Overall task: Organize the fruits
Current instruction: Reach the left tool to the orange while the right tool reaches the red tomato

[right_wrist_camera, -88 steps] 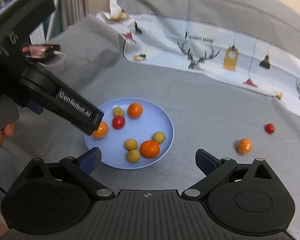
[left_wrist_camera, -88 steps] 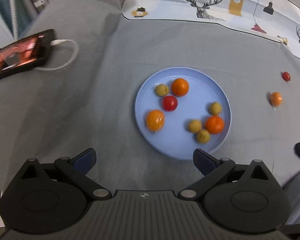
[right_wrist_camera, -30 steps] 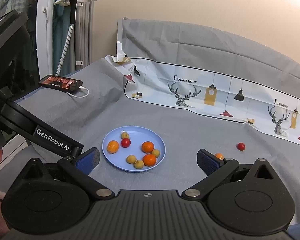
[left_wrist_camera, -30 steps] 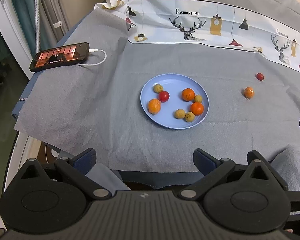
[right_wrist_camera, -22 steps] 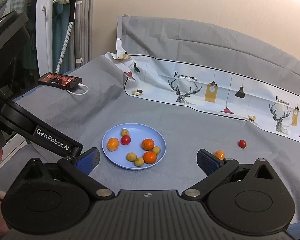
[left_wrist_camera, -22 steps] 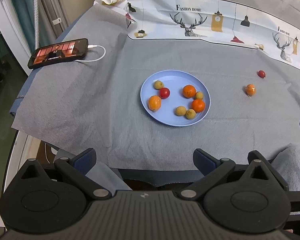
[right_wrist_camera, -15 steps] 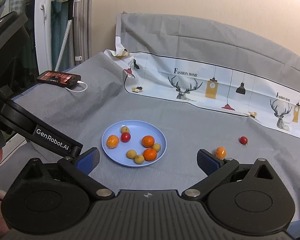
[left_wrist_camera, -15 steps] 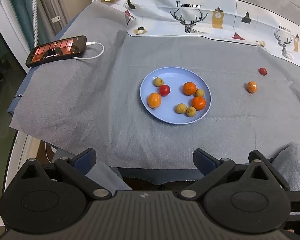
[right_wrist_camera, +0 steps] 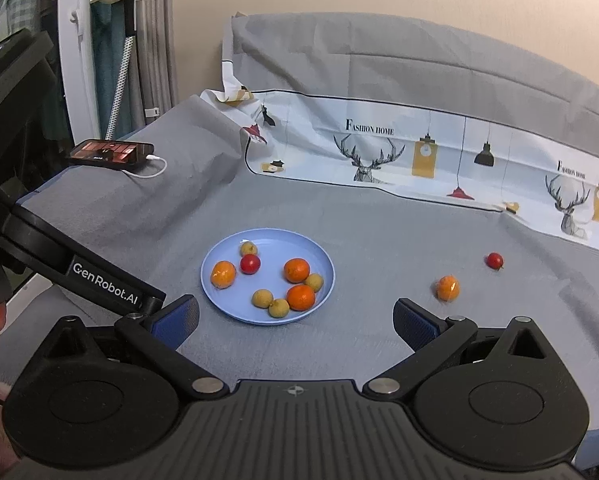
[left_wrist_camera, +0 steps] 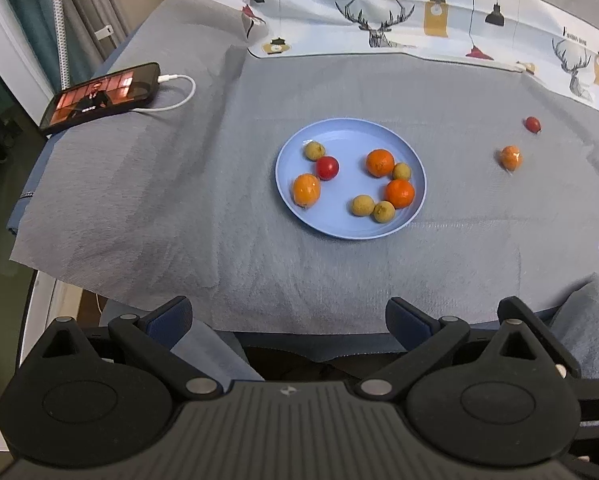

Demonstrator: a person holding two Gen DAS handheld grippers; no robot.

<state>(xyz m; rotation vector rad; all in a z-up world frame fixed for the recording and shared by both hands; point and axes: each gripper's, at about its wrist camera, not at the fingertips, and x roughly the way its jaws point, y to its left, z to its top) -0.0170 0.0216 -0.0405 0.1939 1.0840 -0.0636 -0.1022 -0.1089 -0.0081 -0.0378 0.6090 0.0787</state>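
Both tongs, left and right, spread and empty; stray orange and tomato may roll off the bench if nudged before reaching plate.

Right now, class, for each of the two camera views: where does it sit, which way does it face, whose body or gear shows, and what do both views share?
Left wrist view: sits on the left gripper, held back over the table's near edge, facing down at the plate; the person's grey-clad legs show below.
Right wrist view: sits on the right gripper, lower, facing toward the wall; the left gripper's body and a fingertip show at left.
Shared: plate, phone, stray orange, stray tomato.
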